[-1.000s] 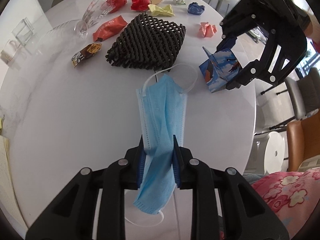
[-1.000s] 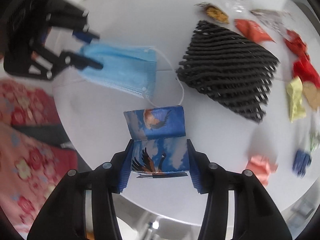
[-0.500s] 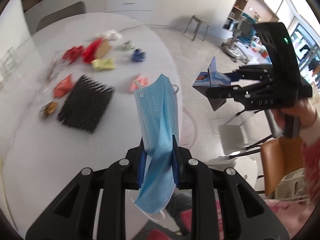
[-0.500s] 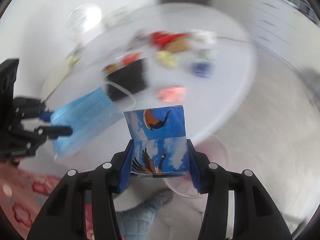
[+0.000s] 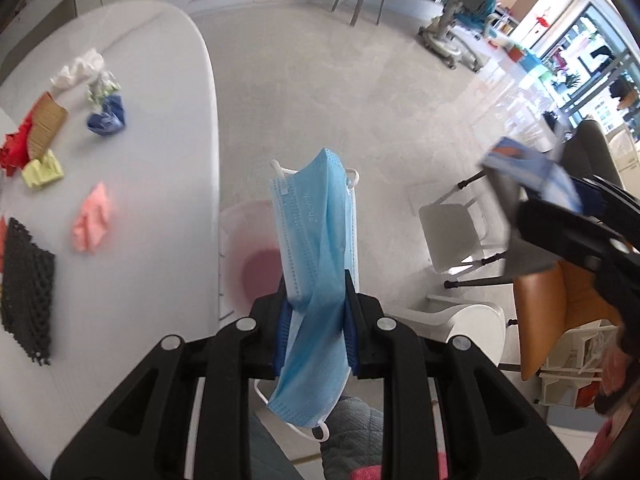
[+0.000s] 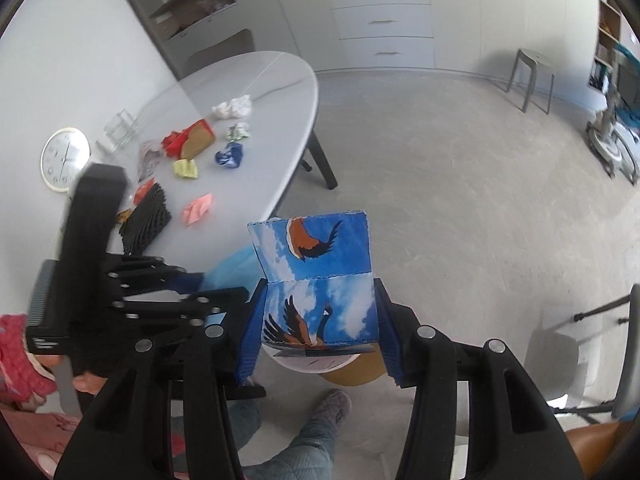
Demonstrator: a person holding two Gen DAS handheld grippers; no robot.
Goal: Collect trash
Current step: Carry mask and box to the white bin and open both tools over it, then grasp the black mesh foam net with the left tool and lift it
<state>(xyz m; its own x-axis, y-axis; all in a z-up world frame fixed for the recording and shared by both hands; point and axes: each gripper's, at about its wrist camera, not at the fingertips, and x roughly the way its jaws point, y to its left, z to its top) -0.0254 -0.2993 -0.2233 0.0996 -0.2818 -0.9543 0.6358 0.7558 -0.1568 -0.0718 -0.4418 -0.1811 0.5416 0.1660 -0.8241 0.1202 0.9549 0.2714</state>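
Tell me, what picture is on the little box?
The box shows brown-and-black geese flying in a blue sky with white clouds. The right wrist view shows it best.

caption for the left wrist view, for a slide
Left gripper carries a blue face mask over a pink bin beside the table.

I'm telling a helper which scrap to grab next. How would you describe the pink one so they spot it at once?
Look at the white oval table, along its edge nearest the floor. The pink crumpled paper lies alone there, just beyond the black mesh mat. It is the only pale pink scrap, apart from the other clustered scraps.
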